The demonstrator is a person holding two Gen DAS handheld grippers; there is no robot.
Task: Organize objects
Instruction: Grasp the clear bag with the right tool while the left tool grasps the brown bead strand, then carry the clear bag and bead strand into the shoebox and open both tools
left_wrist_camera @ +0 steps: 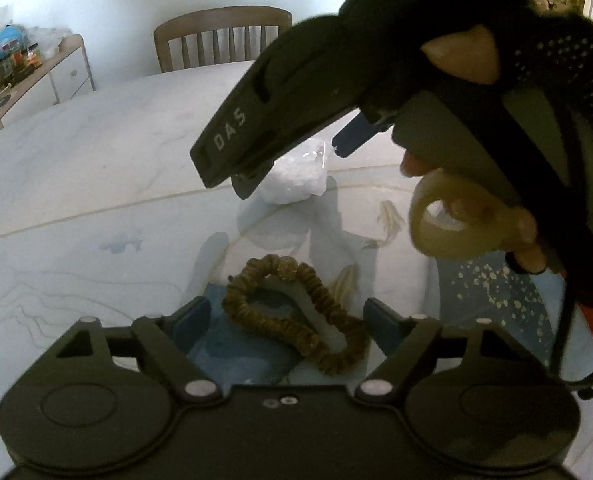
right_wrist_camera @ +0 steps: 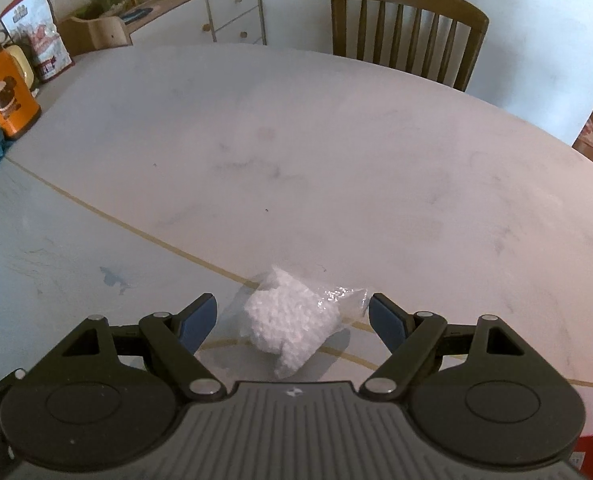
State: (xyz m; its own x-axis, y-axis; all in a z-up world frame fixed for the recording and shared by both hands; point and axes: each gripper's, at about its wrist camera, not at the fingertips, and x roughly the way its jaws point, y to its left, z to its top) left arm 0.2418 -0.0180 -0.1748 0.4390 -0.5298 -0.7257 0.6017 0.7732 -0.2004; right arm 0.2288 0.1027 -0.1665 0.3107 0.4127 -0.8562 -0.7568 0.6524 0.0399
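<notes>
Little looks done: the scrunchie (left_wrist_camera: 296, 312) and bag (right_wrist_camera: 292, 320) lie loose on the bench (right_wrist_camera: 336, 152), each between released fingers, ungrasped.

I am looking down at a pale marble-patterned table (right_wrist_camera: 336, 152) that is filling most of both views, with a thin gold line curving across its surface. A clear plastic bag of white granules (right_wrist_camera: 292, 320) is lying on it at the lower centre of the right wrist view, straddling that line. In the left wrist view a brown scrunchie (left_wrist_camera: 296, 312) is resting low in the frame on a blue-tinted patch with pale fish painted beside it. An orange canister (right_wrist_camera: 6, 100) and a printed pouch (right_wrist_camera: 36, 36) are standing at the upper left edge of the right wrist view.
</notes>
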